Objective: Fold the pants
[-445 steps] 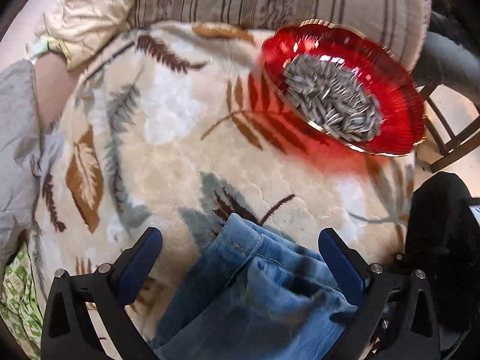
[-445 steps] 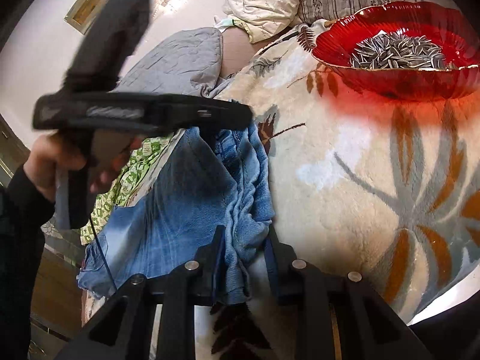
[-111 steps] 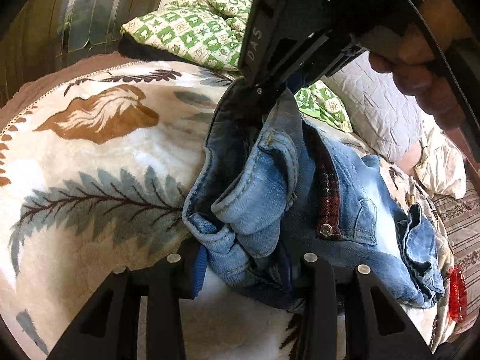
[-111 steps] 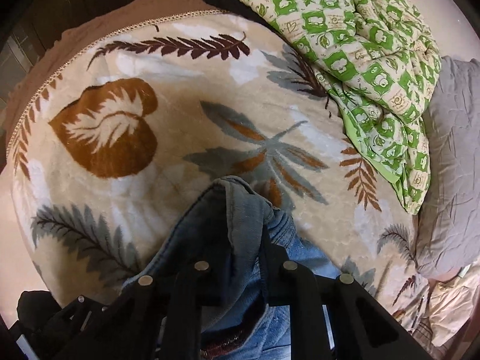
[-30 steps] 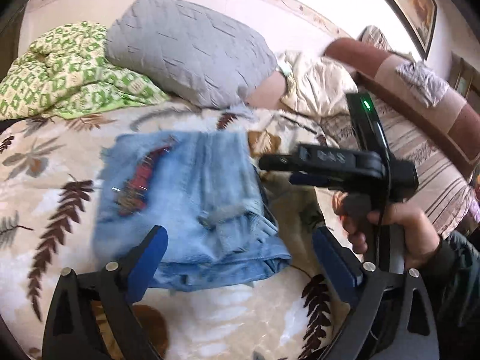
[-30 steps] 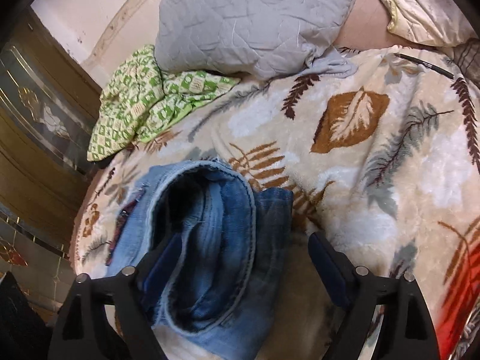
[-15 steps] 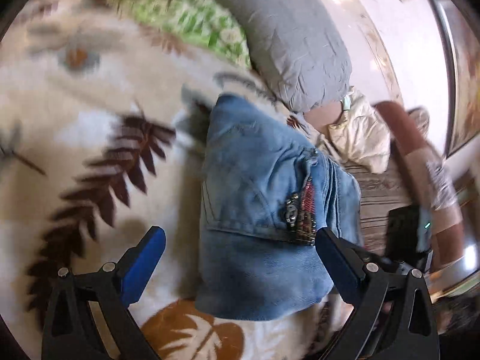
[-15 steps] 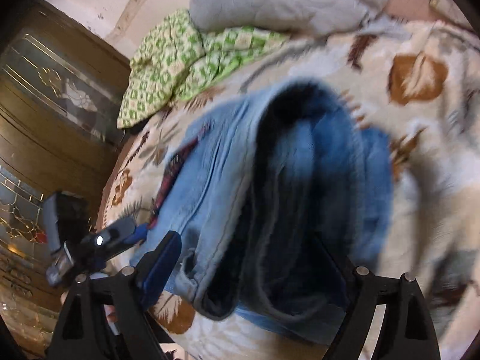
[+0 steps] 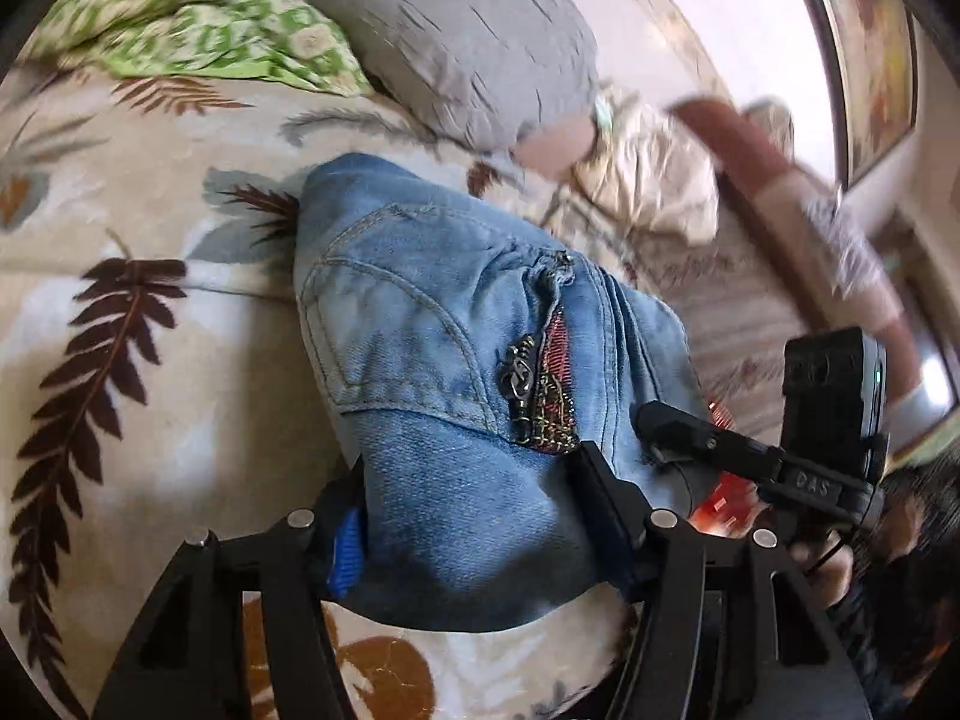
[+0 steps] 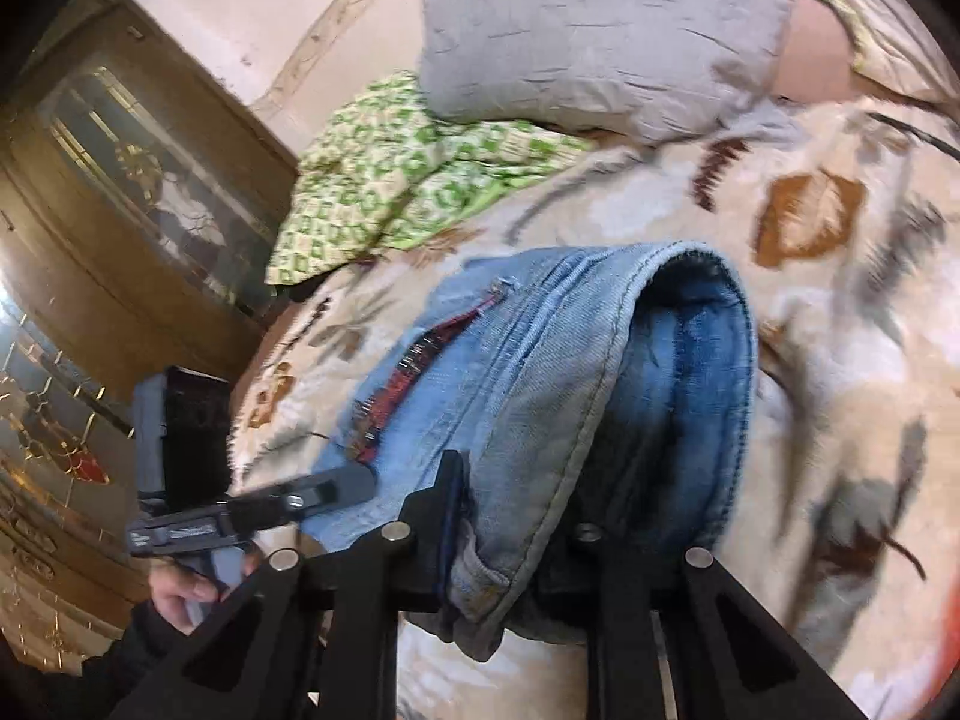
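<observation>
Between the jaws of the left gripper (image 9: 474,516), which had just been closing, sat the near folded end of the jeans (image 9: 432,324); its pads pressed the denim. At the opposite end, the right gripper (image 10: 516,516) had likewise just closed onto the waistband edge. The bundle's long axis ran away from the left gripper across the bed blanket (image 9: 120,312). Faded blue denim, open zipper uppermost, thickly folded.

left tongs (image 9: 474,516): jaws just closing, pads pressed on the folded pants (image 9: 432,360)
right tongs (image 10: 516,516): jaws just closing, clamped on the pants' thick edge
both: angled downward
</observation>
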`<move>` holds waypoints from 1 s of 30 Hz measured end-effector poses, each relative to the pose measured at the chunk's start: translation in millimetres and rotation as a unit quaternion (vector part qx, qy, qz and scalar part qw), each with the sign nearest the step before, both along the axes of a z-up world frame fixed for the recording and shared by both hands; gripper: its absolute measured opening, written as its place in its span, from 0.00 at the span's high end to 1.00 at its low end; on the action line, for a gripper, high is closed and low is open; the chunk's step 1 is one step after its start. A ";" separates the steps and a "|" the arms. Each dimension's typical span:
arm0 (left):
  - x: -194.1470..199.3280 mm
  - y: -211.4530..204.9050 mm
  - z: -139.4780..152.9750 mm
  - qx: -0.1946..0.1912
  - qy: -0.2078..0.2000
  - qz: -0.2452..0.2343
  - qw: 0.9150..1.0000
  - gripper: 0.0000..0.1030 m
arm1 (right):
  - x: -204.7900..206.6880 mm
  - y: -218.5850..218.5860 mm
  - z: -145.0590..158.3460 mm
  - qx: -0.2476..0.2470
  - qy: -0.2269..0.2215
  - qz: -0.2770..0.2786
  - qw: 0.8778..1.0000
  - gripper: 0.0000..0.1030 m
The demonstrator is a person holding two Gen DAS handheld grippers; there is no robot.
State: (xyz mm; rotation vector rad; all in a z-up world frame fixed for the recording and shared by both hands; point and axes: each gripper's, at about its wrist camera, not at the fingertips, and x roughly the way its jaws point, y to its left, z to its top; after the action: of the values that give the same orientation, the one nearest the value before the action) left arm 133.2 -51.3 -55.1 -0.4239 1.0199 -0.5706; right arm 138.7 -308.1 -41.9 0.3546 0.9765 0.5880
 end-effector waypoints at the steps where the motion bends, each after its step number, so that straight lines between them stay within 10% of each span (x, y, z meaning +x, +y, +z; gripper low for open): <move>1: 0.8 -7.4 -5.3 0.026 0.005 -0.005 1.000 0.33 | 0.5 -5.6 -10.4 -0.006 0.014 -0.008 1.000 0.81; 5: -8.1 -25.9 -25.3 0.103 -0.017 -0.015 0.994 0.22 | 3.9 -18.8 -60.1 -0.024 0.053 -0.027 0.998 0.81; 13: -13.5 -19.6 -19.4 0.094 -0.024 -0.004 0.995 0.17 | 0.8 -26.9 -62.2 -0.008 0.033 -0.043 0.998 0.75; 18: -24.4 -8.2 0.3 0.138 -0.053 0.024 0.989 0.00 | -13.9 -23.1 -42.7 -0.043 0.010 -0.056 0.997 0.08; 22: -20.9 -3.5 15.5 0.167 -0.076 0.020 0.983 0.00 | -24.3 -24.2 -16.2 -0.101 -0.036 -0.087 0.990 0.07; 30: 24.7 2.7 3.6 0.102 -0.021 0.037 0.994 0.00 | -14.7 -24.2 -11.1 -0.126 -0.036 -0.123 0.984 0.06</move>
State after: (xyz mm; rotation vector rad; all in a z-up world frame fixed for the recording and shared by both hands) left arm 157.9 -48.6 -51.5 -0.2661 1.0067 -0.4033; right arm 124.1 -332.3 -53.1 0.2222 0.9083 0.2468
